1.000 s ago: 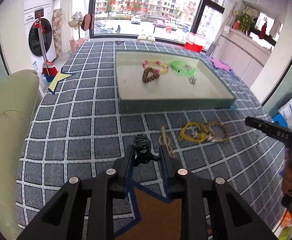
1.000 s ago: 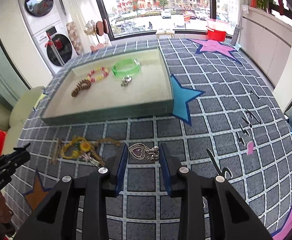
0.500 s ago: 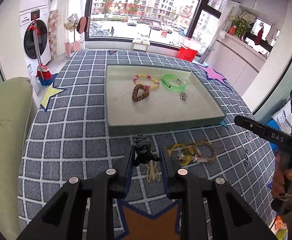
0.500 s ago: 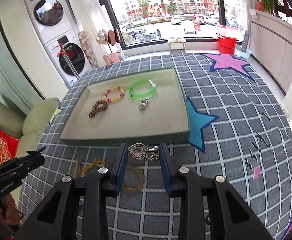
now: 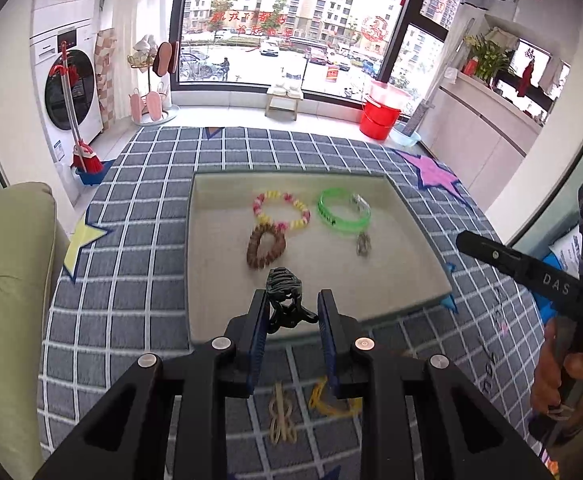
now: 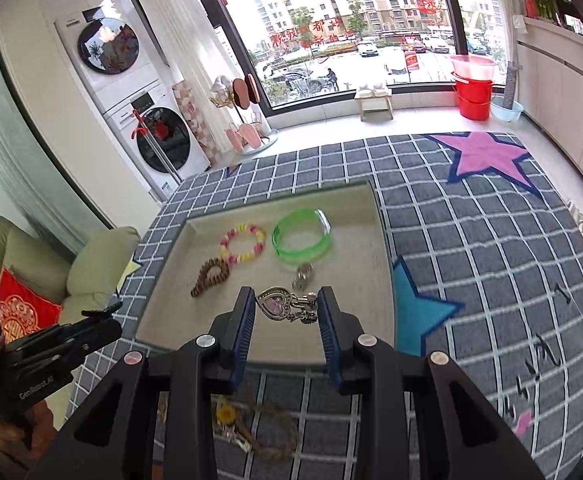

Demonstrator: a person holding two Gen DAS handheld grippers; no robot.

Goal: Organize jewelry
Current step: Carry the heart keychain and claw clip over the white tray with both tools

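Note:
My left gripper [image 5: 291, 312] is shut on a black claw hair clip [image 5: 285, 298], held above the near edge of the shallow beige tray [image 5: 423, 220]. My right gripper [image 6: 287, 312] is shut on a silver heart pendant with a pink stone [image 6: 287, 306], also over the tray's [image 6: 383, 240] near part. In the tray lie a pink-and-yellow bead bracelet [image 5: 281, 212], a brown bead bracelet [image 5: 265, 246], a green band [image 5: 343, 214] and a small silver piece [image 5: 363, 244]. The same pieces show in the right wrist view: bead bracelet [image 6: 243, 242], brown beads [image 6: 209, 276], green band [image 6: 301, 238].
Loose on the checked cloth near me lie a tan band [image 5: 281, 416] and a yellow bracelet [image 5: 331, 400], seen again as a yellow and brown tangle [image 6: 251, 424]. A green sofa [image 5: 7, 280] stands at the left. The other hand's gripper [image 5: 531, 276] is at the right.
Both grippers have moved forward and up, from over the cloth to over the tray's near edge, each still holding its piece. The loose bracelets now lie below and behind the fingers.

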